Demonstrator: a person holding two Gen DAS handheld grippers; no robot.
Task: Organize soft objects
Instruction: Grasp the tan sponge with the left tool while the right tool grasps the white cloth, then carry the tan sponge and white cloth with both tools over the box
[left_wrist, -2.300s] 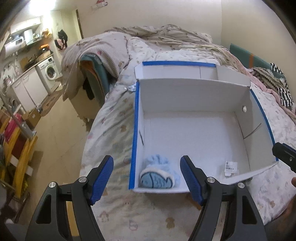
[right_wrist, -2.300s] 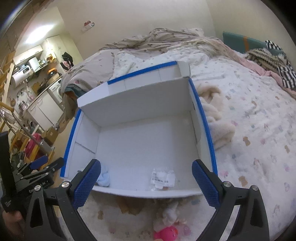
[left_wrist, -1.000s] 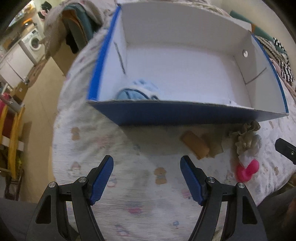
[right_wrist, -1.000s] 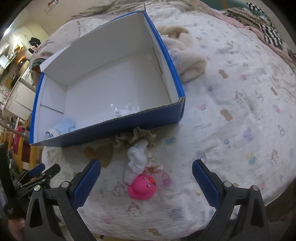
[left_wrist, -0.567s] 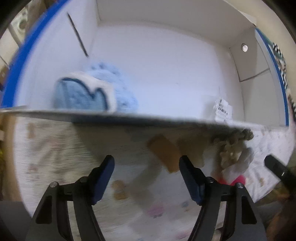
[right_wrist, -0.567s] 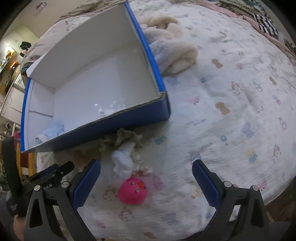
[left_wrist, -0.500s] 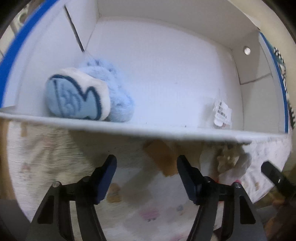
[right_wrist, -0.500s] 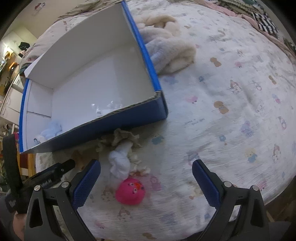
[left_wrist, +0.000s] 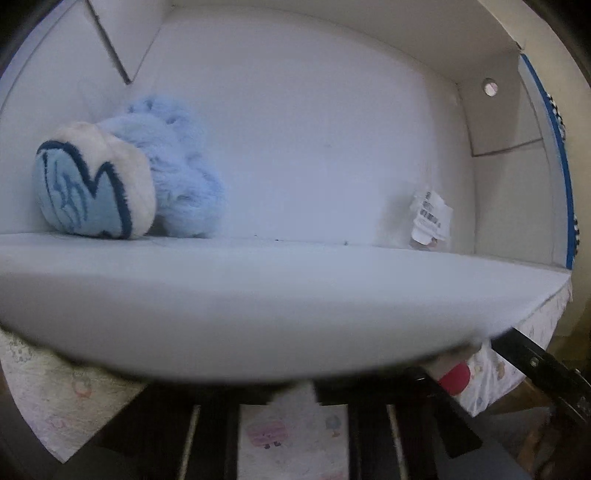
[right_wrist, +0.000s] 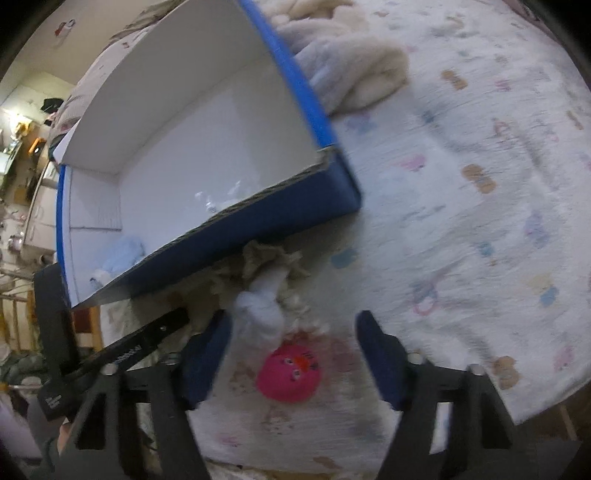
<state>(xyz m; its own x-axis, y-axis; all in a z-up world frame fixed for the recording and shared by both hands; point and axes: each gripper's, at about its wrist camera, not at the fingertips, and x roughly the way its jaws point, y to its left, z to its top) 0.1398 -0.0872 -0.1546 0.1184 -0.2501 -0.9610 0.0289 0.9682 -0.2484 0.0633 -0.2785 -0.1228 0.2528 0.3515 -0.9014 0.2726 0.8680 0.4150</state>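
The right tongs (right_wrist: 291, 350) are closing around the round pink plush toy (right_wrist: 289, 376) on the bed (right_wrist: 480, 206), not yet pressing it. The left tongs (left_wrist: 291, 398) are shut (on what, I cannot tell) beside the blue-and-white cardboard box (left_wrist: 280, 295).

The left wrist view sits very close to the near wall of the cardboard box (left_wrist: 280, 295), looking steeply down and over that blurred wall into the white interior, where a blue plush toy (left_wrist: 122, 177) lies at the left. The right wrist view looks from higher and farther to the right, tilted down onto the patterned bedsheet (right_wrist: 480, 184), with the same box (right_wrist: 258, 218) seen obliquely at upper left. Both views share the box, the plush inside it, the sheet in front and the pink ball (right_wrist: 288, 376), which shows at the left view's lower right edge (left_wrist: 456, 376).
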